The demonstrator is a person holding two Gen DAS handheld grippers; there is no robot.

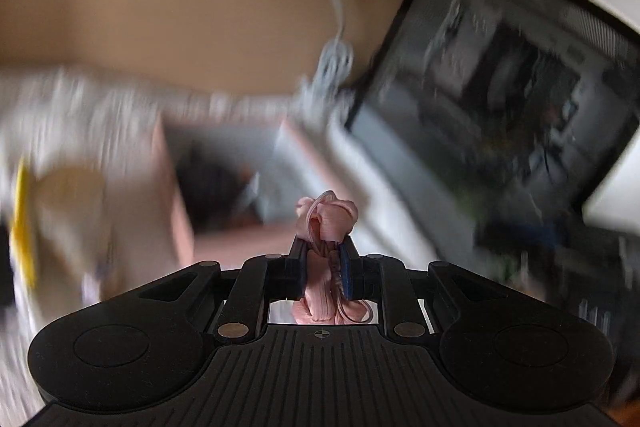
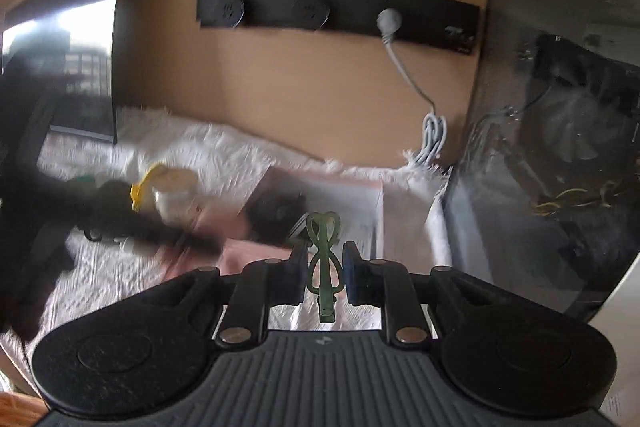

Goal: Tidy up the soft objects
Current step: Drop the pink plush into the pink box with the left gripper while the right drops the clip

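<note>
My left gripper is shut on a pink scrunchie, which bunches out above and below the pads. Beneath it, blurred, lies an open pink box with dark items inside. My right gripper is shut on a green bow-shaped hair clip, held upright between the pads. The same pink box sits beyond it on a white furry rug.
A glass-sided computer case stands at the right, with a white cable running up to a black socket strip on the tan wall. A pale jar with a yellow piece lies left of the box. A dark blurred shape fills the left edge.
</note>
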